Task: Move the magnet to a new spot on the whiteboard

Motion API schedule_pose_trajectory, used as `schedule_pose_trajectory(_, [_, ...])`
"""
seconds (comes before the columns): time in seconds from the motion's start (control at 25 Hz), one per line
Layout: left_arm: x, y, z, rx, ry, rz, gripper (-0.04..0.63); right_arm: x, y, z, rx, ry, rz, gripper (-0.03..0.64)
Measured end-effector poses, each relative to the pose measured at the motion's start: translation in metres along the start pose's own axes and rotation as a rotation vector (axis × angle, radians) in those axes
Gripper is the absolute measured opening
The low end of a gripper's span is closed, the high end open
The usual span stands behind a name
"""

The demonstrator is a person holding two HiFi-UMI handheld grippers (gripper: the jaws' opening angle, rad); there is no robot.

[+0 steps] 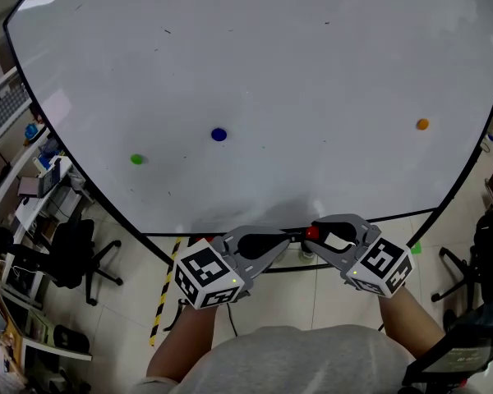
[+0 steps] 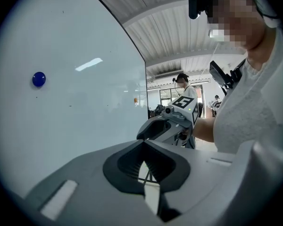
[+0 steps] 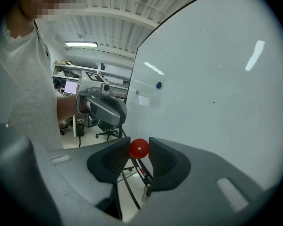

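Observation:
A red round magnet [image 3: 139, 148] is pinched between the tips of my right gripper [image 3: 139, 149], held off the whiteboard [image 1: 255, 72] just below its lower edge; in the head view the red magnet [image 1: 312, 233] shows at the tip of the right gripper [image 1: 314, 235]. My left gripper [image 1: 289, 235] points toward the right one, jaws shut and empty, as the left gripper view [image 2: 142, 144] shows. On the board sit a blue magnet [image 1: 219, 135], a green magnet [image 1: 136, 159] and an orange magnet [image 1: 422, 124].
The whiteboard stands on a wheeled frame [image 1: 304, 261] over a tiled floor. An office chair [image 1: 74, 253] and cluttered desks [image 1: 33, 187] are at the left. Another chair [image 1: 476, 253] is at the right. A person [image 2: 185, 86] stands far off in the room.

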State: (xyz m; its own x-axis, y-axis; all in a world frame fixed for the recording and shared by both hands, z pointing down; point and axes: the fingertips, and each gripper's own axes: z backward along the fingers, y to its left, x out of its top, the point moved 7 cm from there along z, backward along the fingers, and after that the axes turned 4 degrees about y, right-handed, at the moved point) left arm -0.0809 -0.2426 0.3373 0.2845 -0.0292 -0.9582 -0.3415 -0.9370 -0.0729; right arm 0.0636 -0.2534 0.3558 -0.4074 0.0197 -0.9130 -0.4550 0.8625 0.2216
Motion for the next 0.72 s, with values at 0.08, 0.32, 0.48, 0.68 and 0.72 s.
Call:
schedule_pose_trajectory(0.08, [-0.0009,-0.0004,0.0000,0.017,0.007,-0.010,-0.015,-0.0003,-0.0003,0.0007,-0.004,-0.001,-0.002,0.127])
schedule_pose_trajectory(0.32, [0.0012,-0.0033,0.0030,0.050,0.003,-0.037,-0.012,0.0011,0.0030,0.0025,-0.008,-0.004,-0.001,0.127])
schedule_pose_trajectory(0.48, [0.0012,-0.0026,0.0039,0.066,-0.006,-0.030,-0.012,0.0022,0.0067,0.0034,-0.005,-0.007,0.001,0.127])
schedule_pose_trajectory(0.68, [0.0007,-0.0029,0.0034,0.063,0.000,-0.022,-0.012,0.0040,0.0085,0.0048,-0.006,-0.012,0.000,0.127])
schedule_pose_trajectory(0.72, [0.0005,-0.0029,0.0035,0.065,0.001,-0.021,-0.012,0.0042,0.0088,0.0052,-0.007,-0.014,0.000,0.127])
